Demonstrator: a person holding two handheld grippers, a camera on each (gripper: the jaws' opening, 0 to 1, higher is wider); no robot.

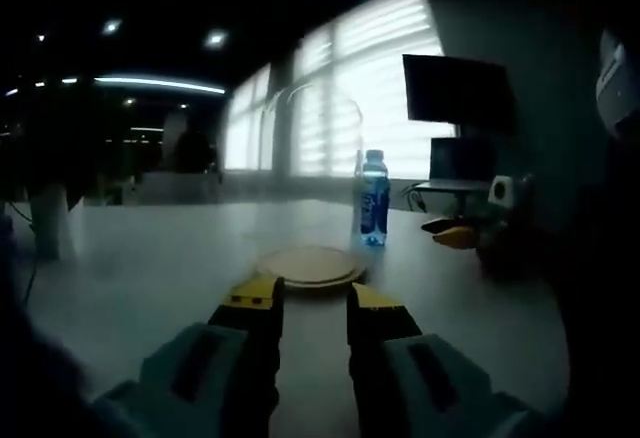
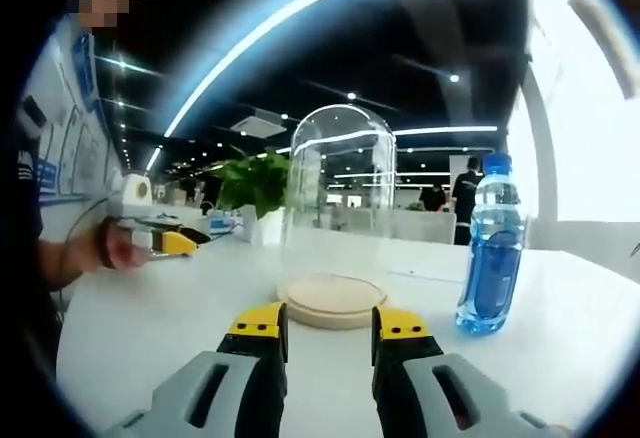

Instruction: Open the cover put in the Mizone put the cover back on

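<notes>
The landmark is the wooden base (image 2: 331, 299), a round disc lying flat on the white table (image 2: 150, 338). On it stands the cover (image 2: 338, 193), a clear glass dome with its long axis upright, and the dome is not yet lifted. The Mizone (image 2: 491, 248), a blue bottle with a blue cap, stands upright on the table beside the base and clear of it, to the right as the right gripper view has it.

The right gripper (image 2: 322, 323) points straight at the base, its yellow-tipped jaws parted with nothing between them, just short of the base's near edge. In the left gripper view, the left gripper (image 1: 311, 298) faces the base (image 1: 310, 266) from another side, jaws likewise apart and empty, tips close to the rim. From there the Mizone (image 1: 373, 198) stands beyond the base, to the right.

In each view the other gripper can be seen off to one side of the base, held in a hand (image 2: 112, 245).

Both grippers look about equally near the dome; neither touches it. The coming lift probably turns on the dome's upright axis: it must rise straight off the base before the bottle goes onto the disc. Glass walls may slip in the jaws.
</notes>
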